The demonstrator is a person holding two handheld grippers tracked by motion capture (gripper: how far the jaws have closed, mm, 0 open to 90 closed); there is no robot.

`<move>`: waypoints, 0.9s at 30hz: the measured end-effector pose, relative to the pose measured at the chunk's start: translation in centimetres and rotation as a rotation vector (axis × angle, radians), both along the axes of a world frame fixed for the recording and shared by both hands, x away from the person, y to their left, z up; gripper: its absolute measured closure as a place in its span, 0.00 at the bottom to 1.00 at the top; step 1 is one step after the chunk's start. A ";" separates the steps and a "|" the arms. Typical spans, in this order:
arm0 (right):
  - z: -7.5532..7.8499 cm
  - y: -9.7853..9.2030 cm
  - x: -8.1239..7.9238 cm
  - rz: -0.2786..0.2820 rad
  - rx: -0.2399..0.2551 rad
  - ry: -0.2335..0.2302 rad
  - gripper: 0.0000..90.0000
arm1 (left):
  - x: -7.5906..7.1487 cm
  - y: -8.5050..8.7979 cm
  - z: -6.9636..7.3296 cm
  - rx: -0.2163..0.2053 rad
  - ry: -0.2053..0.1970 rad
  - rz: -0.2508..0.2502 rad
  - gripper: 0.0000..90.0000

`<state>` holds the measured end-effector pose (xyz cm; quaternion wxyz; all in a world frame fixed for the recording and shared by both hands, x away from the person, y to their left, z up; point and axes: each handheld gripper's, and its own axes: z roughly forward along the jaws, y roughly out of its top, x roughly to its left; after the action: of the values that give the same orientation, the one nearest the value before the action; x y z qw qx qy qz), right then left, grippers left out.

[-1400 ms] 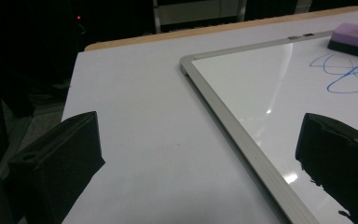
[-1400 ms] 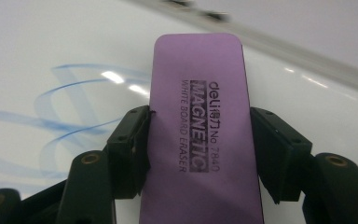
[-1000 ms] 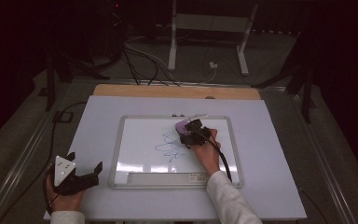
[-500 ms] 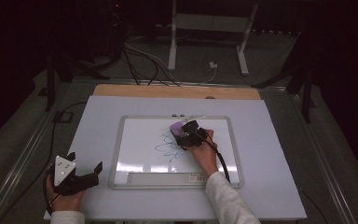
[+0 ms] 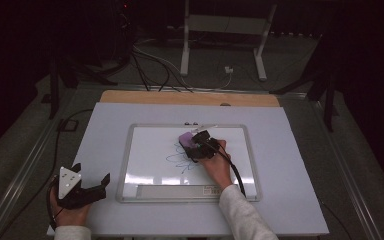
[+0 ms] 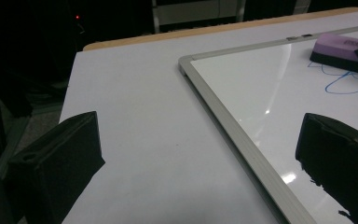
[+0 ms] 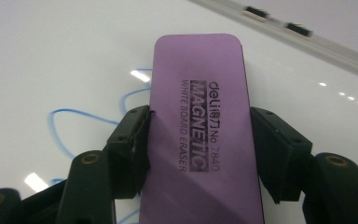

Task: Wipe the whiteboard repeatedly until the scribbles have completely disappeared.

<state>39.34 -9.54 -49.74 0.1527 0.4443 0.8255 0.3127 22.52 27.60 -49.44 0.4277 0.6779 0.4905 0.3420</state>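
A silver-framed whiteboard [image 5: 250, 150] lies flat in the middle of the white table. Blue pen loops [image 5: 177, 161] mark its centre. My right gripper [image 5: 196, 146] is shut on a purple magnetic whiteboard eraser [image 7: 200, 126], whose face rests flat on the board at the top of the blue loops [image 7: 70, 126]. Its two fingers [image 7: 129, 144] press the eraser's long sides. My left gripper [image 5: 87, 187] stands open and holds nothing, at the table's near left corner, left of the board's frame [image 6: 223, 121]. From there the eraser [image 6: 342, 46] shows far off.
A pen tray [image 5: 172, 191] runs along the board's near edge. A wooden strip [image 5: 190, 98] edges the table's far side. Cables [image 5: 155, 70] and a white stand [image 5: 220, 30] sit on the dark floor beyond. Bare white table [image 6: 135, 112] surrounds the board.
My right gripper has slid the eraser leftward across the board over the top of the blue drawing. My left gripper has stayed put.
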 end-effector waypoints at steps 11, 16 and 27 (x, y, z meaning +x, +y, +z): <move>0.0 0.7 -0.4 0.053 0.004 0.006 0.46 | 0.1 -0.1 0.0 0.003 0.002 -0.005 0.01; 0.0 0.3 0.2 -0.005 -0.020 -0.017 0.46 | -0.1 0.0 0.0 -0.003 -0.001 0.000 0.01; 0.0 1.8 -0.6 0.084 -0.019 -0.013 0.46 | 0.0 -0.1 0.0 0.001 0.002 -0.004 0.01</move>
<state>38.71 -7.76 -49.71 0.1491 0.4055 0.8455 0.3138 22.53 27.46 -49.44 0.4276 0.6793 0.4895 0.3407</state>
